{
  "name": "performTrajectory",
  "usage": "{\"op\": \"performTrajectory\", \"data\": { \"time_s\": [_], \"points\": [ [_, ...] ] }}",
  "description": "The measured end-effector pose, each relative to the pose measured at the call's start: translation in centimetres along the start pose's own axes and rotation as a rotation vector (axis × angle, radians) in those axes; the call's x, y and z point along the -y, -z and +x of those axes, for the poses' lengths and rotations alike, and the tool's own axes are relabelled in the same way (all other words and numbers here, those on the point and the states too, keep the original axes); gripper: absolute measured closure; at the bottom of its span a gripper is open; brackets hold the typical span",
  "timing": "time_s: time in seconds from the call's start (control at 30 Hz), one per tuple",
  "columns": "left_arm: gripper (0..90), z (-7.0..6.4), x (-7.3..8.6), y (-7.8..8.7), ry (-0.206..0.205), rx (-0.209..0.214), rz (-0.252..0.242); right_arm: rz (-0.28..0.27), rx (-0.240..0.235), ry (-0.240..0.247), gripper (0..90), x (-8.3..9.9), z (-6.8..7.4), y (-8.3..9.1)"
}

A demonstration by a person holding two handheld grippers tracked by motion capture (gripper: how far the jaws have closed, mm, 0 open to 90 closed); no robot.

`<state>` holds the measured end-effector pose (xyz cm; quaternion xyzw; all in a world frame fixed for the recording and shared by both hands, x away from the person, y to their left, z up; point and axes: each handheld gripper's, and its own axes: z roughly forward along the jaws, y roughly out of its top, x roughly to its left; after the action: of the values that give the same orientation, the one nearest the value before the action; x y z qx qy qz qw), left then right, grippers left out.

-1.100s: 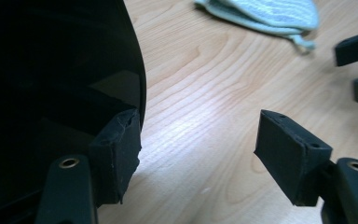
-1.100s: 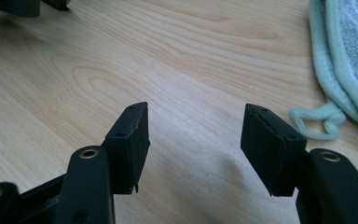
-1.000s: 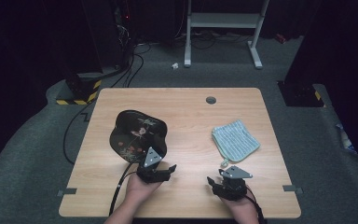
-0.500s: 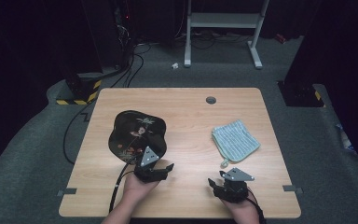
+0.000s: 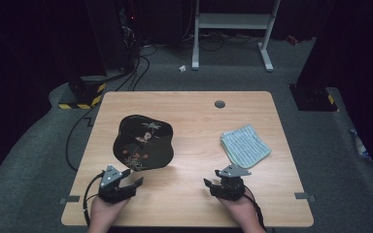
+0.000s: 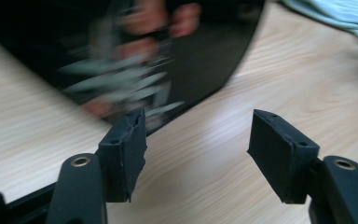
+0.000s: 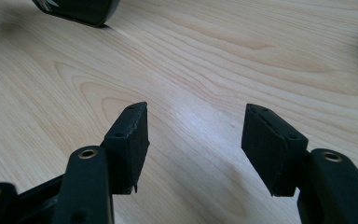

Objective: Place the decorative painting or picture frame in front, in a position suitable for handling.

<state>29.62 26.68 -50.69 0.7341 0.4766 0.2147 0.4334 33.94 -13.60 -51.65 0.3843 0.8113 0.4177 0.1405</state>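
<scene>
Tray [image 5: 144,142] lay flat on the tabletop [image 5: 194,121], ungrasped; your left gripper [image 5: 126,182] sat just beside its near edge, fingers spread wide, and your right gripper [image 5: 222,186] was likewise empty, so the pickup remained undone

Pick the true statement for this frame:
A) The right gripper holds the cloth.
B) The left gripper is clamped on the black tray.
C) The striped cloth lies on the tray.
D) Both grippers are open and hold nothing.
D: the left gripper and right gripper both show spread jaws with bare table between.
</scene>
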Motion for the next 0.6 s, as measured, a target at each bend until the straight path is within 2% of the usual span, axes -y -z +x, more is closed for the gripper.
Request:
{"op": "performTrajectory", "data": {
  "time_s": [0.03, 0.07, 0.1, 0.13, 0.2, 0.23, 0.27, 0.37, 0.5, 0.57, 0.6],
  "points": [
    [34.8, 0.0, 0.0, 0.0, 0.0, 0.0, 0.0, 0.003, -0.008, 0.0, 40.4, -0.1, 0.1, -0.1],
    [33.5, 1.1, 0.3, 0.3, 0.024, -0.031, -0.005, 0.003, -0.015, 0.002, 40.3, -0.1, 0.1, -0.3],
    [32.8, 1.1, 0.3, 0.3, 0.024, -0.031, -0.005, 0.003, -0.015, 0.002, 40.3, -0.1, 0.1, -0.3],
    [32.6, 2.0, 0.6, 0.3, 0.047, -0.034, -0.02, 0.004, -0.024, 0.001, 40.3, -0.2, 0.2, -0.5],
    [30.8, 2.7, 0.7, 0.1, 0.082, -0.027, -0.044, 0.007, -0.022, 0.007, 40.4, -0.2, 0.4, -0.5],
    [30.1, 2.7, 0.7, 0.1, 0.082, -0.027, -0.044, 0.011, -0.02, 0.011, 40.4, -0.2, 0.4, -0.6],
    [29.8, 3.2, 0.6, -0.3, 0.103, -0.012, -0.055, 0.013, -0.02, 0.014, 40.4, -0.2, 0.5, -0.6],
    [28.1, 3.3, 0.3, -0.7, 0.103, -0.014, -0.048, 0.017, -0.017, 0.017, 40.4, 0.0, 0.5, -0.5],
    [27.2, 3.5, -0.5, -1.6, 0.093, 0.009, -0.063, 0.019, -0.006, 0.007, 40.2, 0.6, 0.3, 0.1],
    [26.8, 3.5, -0.6, -1.8, 0.098, 0.018, -0.069, 0.017, 0.0, 0.004, 40.2, 0.7, 0.2, 0.3],
    [26.8, 3.6, -0.8, -2.2, 0.115, 0.038, -0.089, 0.018, 0.011, -0.007, 40.3, 1.1, 0.0, 0.7]
  ]
}}
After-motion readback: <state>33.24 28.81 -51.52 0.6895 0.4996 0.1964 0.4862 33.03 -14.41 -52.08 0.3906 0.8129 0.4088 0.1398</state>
